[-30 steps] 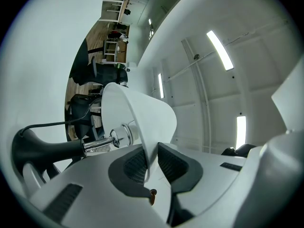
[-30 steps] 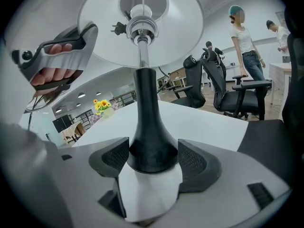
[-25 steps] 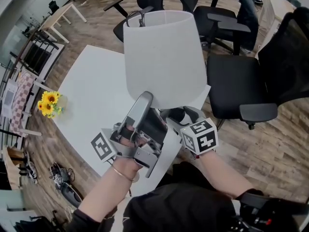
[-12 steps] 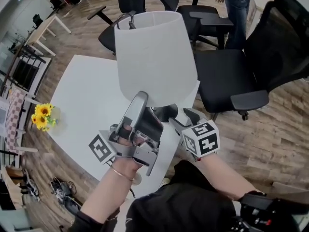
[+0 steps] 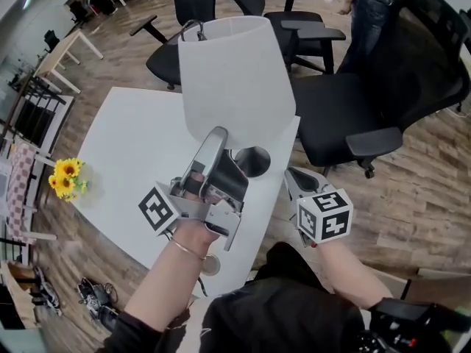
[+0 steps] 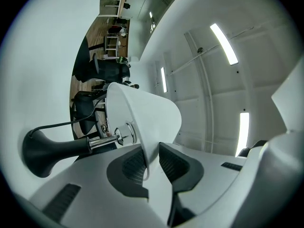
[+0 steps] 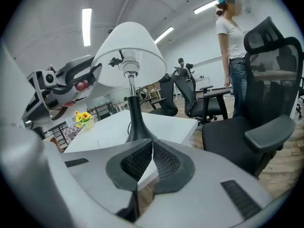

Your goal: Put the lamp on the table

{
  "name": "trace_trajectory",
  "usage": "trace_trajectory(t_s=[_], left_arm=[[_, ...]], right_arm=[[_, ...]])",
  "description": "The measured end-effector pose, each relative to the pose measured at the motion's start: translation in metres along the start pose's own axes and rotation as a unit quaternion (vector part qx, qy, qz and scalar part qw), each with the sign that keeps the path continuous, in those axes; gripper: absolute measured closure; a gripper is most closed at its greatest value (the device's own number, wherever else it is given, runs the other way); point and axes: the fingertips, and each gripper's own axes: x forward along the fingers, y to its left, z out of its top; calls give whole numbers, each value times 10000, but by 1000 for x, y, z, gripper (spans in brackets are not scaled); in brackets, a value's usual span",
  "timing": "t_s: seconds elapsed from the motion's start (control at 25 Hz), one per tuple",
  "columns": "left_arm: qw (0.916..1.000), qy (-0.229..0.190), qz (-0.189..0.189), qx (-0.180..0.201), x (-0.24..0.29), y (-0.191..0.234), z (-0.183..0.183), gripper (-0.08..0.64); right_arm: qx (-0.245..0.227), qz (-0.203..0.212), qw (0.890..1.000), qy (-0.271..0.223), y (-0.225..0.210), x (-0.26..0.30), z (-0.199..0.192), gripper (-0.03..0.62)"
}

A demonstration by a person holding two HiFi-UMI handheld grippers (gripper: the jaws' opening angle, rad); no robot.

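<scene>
A lamp with a white shade and a black flared base stands upright near the right edge of the white table. My left gripper reaches up to the shade's lower rim. In the left gripper view the rim sits between the dark pads; the jaws have just been opening and now stand slightly apart around it. My right gripper hangs off the table's right edge, clear of the base, its jaws just closed and shut on nothing. The right gripper view shows the lamp base ahead of it.
A small vase of yellow flowers stands at the table's left edge. Black office chairs crowd the wooden floor right of and behind the table. A person stands beyond the chairs. A thin cord leaves the lamp base.
My right gripper has drawn back from the lamp base to the right and shut its jaws. The left gripper stays at the shade's rim. The lamp has not moved.
</scene>
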Motion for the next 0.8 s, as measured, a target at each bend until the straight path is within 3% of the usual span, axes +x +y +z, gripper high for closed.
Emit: trace_trajectory(t_s=[0.32, 0.8], left_arm=[[9999, 57, 128, -17, -3, 3, -1, 477], [9995, 171, 275, -49, -7, 2, -6, 466]], right_arm=[[190, -207, 9996, -38, -3, -39, -18, 571], [253, -719, 9966, -310, -8, -87, -6, 571]])
